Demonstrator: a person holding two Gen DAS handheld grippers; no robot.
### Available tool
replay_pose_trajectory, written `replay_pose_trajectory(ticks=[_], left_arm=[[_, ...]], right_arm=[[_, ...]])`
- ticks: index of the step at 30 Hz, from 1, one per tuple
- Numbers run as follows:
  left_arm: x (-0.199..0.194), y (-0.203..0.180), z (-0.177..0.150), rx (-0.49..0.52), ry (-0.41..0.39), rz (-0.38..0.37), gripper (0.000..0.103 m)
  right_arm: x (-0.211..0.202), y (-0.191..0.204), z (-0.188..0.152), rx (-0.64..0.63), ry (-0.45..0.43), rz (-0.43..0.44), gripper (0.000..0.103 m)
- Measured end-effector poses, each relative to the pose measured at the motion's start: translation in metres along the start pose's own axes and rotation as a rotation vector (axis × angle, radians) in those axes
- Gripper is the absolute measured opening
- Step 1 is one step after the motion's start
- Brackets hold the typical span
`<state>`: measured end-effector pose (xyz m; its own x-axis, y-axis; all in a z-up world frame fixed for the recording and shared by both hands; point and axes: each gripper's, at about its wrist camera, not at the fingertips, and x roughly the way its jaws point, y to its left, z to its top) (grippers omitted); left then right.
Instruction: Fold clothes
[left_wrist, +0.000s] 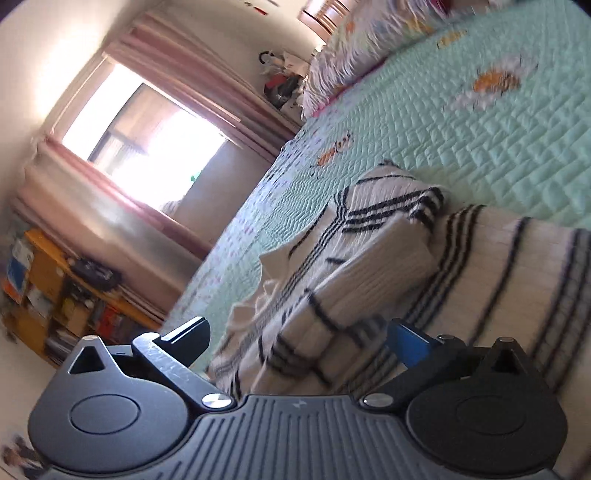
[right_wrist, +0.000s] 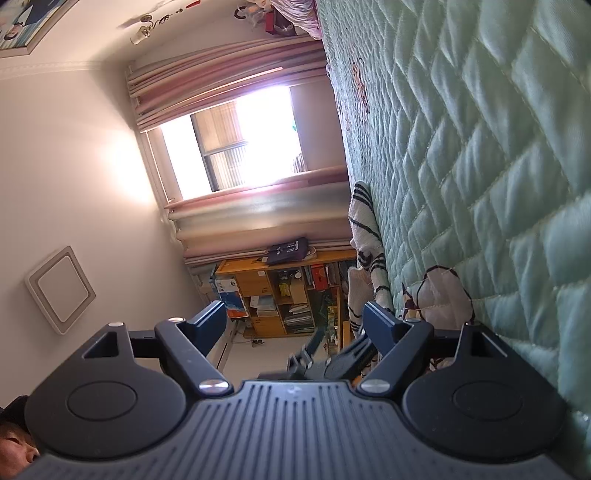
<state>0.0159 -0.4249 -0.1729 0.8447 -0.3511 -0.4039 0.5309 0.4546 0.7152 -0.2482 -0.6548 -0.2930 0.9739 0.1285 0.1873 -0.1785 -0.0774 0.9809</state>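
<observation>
A white knit sweater (left_wrist: 373, 269) with thin black stripes lies bunched on the mint green quilted bedspread (left_wrist: 480, 140), one sleeve laid across its body. My left gripper (left_wrist: 299, 338) is open just in front of the sweater's near edge, and the cloth shows between its spread fingers without being pinched. In the right wrist view the bedspread (right_wrist: 480, 184) fills the right side and the sweater (right_wrist: 364, 225) shows edge-on along it. My right gripper (right_wrist: 295, 321) is open and holds nothing, its right finger (right_wrist: 380, 321) close to the quilt. The left gripper (right_wrist: 332, 363) appears beyond it, by the sweater.
A flowered fluffy blanket (left_wrist: 354, 48) lies at the head of the bed. Beyond the bed are a bright window (right_wrist: 236, 147) with pink curtains (left_wrist: 207, 85) and a wooden bookshelf (right_wrist: 280, 295) full of books. A person's head (right_wrist: 14, 439) shows at the corner.
</observation>
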Motion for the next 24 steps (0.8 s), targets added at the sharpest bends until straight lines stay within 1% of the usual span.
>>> replay_pose_trajectory(ticks=[2,4,5,6,8,9,10,12,15,17,19,21,22,23,24], left_arm=[[-0.017,0.024,-0.017,-0.117,-0.008,-0.076,0.102],[-0.031,0.052,-0.042,-0.249,-0.003,-0.129,0.102],[-0.037,0.065,-0.057,-0.307,0.009,-0.136,0.102],[-0.042,0.079,-0.076,-0.357,0.029,-0.126,0.102],[-0.046,0.105,-0.112,-0.456,0.076,-0.126,0.102],[-0.045,0.12,-0.132,-0.527,0.104,-0.139,0.102],[-0.044,0.136,-0.151,-0.604,0.129,-0.155,0.102],[-0.044,0.167,-0.196,-0.808,0.158,-0.198,0.102],[-0.038,0.192,-0.253,-1.069,0.151,-0.243,0.101],[-0.03,0.199,-0.282,-1.196,0.131,-0.26,0.099],[-0.024,0.195,-0.303,-1.27,0.086,-0.282,0.1],[-0.021,0.187,-0.318,-1.304,0.031,-0.306,0.1],[-0.02,0.184,-0.323,-1.311,0.003,-0.312,0.102],[-0.019,0.183,-0.325,-1.322,-0.013,-0.318,0.102],[-0.018,0.185,-0.326,-1.333,-0.022,-0.326,0.102]], right_arm=[[0.003,0.008,-0.003,-0.046,0.022,-0.009,0.082],[0.006,0.016,-0.006,-0.092,0.043,-0.019,0.083],[0.008,0.02,-0.008,-0.115,0.054,-0.024,0.083],[0.017,0.033,-0.015,-0.189,0.094,-0.033,0.083],[0.063,0.036,-0.026,-0.193,0.146,-0.032,0.084],[0.086,0.037,-0.031,-0.191,0.171,-0.031,0.086],[0.11,0.038,-0.036,-0.189,0.197,-0.03,0.086],[0.157,0.039,-0.047,-0.184,0.247,-0.028,0.086],[0.227,0.042,-0.063,-0.178,0.323,-0.024,0.086],[0.274,0.043,-0.073,-0.173,0.373,-0.022,0.086],[0.321,0.045,-0.084,-0.168,0.423,-0.02,0.086],[0.361,0.025,-0.088,-0.105,0.409,-0.039,0.086],[0.38,0.012,-0.092,-0.064,0.42,-0.037,0.085],[0.396,-0.001,-0.096,-0.045,0.449,-0.053,0.085],[0.408,-0.014,-0.103,-0.08,0.508,-0.168,0.085]])
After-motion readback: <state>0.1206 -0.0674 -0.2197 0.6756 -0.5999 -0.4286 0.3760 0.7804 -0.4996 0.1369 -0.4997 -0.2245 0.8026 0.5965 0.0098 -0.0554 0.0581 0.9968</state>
